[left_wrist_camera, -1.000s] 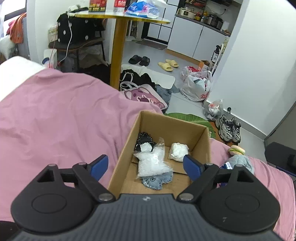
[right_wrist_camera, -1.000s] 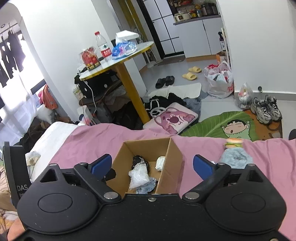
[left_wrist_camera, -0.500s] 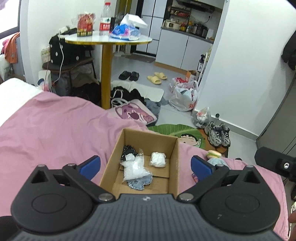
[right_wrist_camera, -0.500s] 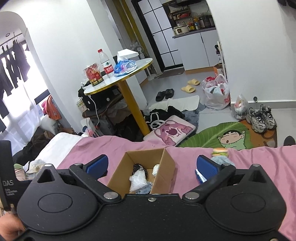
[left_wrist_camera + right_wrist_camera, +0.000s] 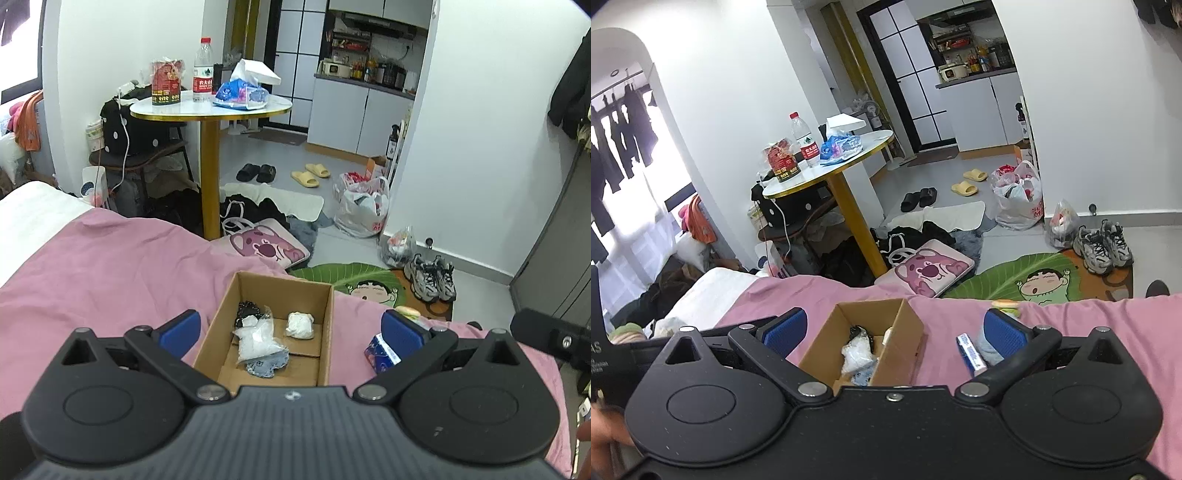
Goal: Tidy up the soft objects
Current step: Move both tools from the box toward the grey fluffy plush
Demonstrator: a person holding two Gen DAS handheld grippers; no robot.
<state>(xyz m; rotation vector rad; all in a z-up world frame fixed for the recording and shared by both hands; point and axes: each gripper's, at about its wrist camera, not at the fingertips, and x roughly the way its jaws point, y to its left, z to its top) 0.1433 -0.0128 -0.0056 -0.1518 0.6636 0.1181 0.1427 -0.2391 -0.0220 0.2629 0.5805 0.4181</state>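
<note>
An open cardboard box (image 5: 221, 325) (image 5: 905, 354) sits on the pink bedspread (image 5: 110, 266). In it lie a clear bag of white stuff (image 5: 255, 341), a white wad (image 5: 300, 325), a black item (image 5: 246, 308) and a denim piece (image 5: 267, 365). Right of the box lie a blue and white packet (image 5: 377, 356) (image 5: 970, 354), a grey soft item (image 5: 988, 349) and a burger toy (image 5: 1005, 305). My left gripper (image 5: 290, 330) is open and empty, held back above the box. My right gripper (image 5: 894, 332) is open and empty, also behind the box.
A round table (image 5: 210, 107) with a bottle, snacks and tissues stands beyond the bed. On the floor are slippers (image 5: 308, 173), plastic bags (image 5: 364, 206), sneakers (image 5: 430, 278), a pink bear bag (image 5: 267, 247) and a green mat (image 5: 1034, 280).
Both grippers have pulled back and up from the box, so it looks smaller and lower in both views. The blue packet now shows beside the box. Both stay open.
</note>
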